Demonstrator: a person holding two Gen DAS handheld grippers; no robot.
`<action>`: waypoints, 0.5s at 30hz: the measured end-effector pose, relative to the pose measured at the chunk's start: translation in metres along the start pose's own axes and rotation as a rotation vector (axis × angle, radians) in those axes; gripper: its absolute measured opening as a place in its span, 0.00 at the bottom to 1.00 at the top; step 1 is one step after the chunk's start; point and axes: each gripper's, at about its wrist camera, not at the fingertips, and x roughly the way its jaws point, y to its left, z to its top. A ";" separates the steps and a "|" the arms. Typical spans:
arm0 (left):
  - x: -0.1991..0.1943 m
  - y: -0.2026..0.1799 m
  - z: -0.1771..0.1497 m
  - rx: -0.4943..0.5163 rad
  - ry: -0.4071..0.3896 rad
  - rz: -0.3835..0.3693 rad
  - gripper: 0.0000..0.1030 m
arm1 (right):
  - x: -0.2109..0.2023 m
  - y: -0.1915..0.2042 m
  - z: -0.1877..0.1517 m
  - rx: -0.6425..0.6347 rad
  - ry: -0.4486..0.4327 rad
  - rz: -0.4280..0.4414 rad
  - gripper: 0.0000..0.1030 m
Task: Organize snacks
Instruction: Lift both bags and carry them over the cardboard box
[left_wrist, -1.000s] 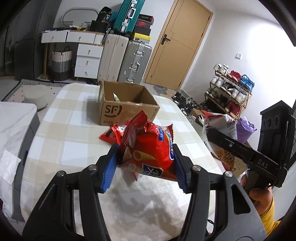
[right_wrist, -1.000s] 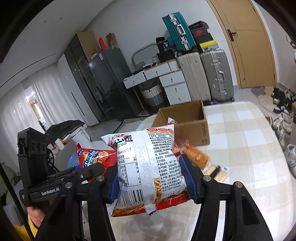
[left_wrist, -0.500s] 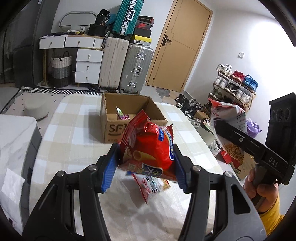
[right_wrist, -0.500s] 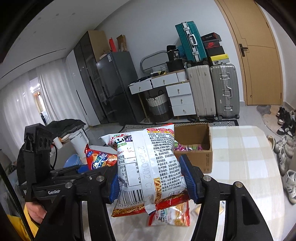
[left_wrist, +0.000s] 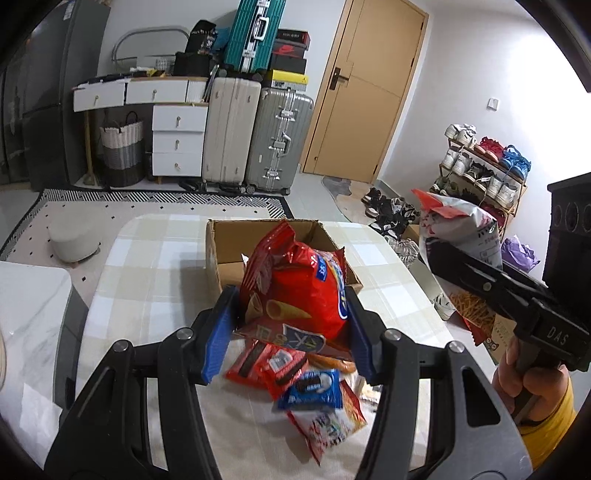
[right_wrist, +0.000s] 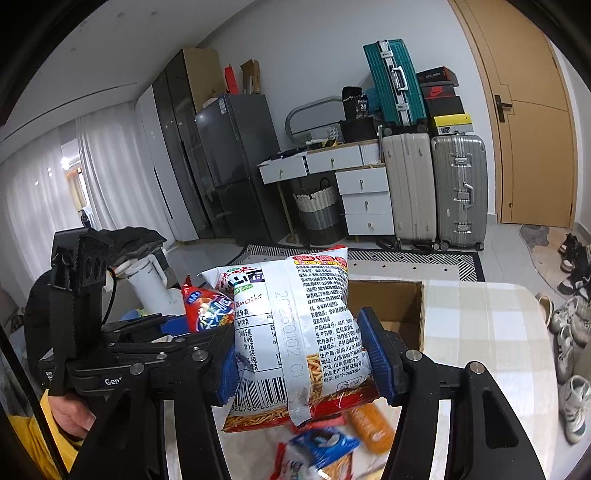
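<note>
Left wrist view gives me a red bag (left_wrist: 303, 291) pinched between the blue pads (left_wrist: 218, 332) of my left gripper (left_wrist: 288, 332), jaws closed on its lower half, the bag upright and lifted off the counter (left_wrist: 147, 273). Behind it stands an open box (left_wrist: 225, 240) on the checked cloth. Below the bag, loose snacks (left_wrist: 314, 387) lie in a heap on the counter: small red packs, a blue cookie pack, an orange one partly hidden. To the right I see my right gripper (left_wrist: 443, 258) from the side, carrying a white bag (left_wrist: 461, 229), with a hand (left_wrist: 524, 384) and a yellow sleeve under it.

Right wrist view shows that white bag (right_wrist: 295, 332) back side toward me, print and barcode readable, jaws of the right gripper (right_wrist: 303, 354) closed on its middle, held clear of the counter. The box (right_wrist: 391, 306) sits just beyond it, its inside mostly in shadow. At left, the left gripper (right_wrist: 177, 325) holds the red bag (right_wrist: 207, 306).

Farther off: suitcases (right_wrist: 432, 188), drawers (right_wrist: 365, 199), a door (right_wrist: 532, 129), shoes (right_wrist: 569, 325) on the floor.
</note>
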 end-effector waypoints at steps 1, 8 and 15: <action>0.008 0.001 0.006 0.000 0.007 0.000 0.51 | 0.007 -0.005 0.004 0.008 0.011 0.005 0.57; 0.070 0.005 0.037 -0.017 0.043 0.017 0.51 | 0.059 -0.043 0.023 0.102 0.087 0.008 0.57; 0.135 0.024 0.057 -0.062 0.090 0.035 0.51 | 0.107 -0.069 0.030 0.151 0.158 -0.011 0.57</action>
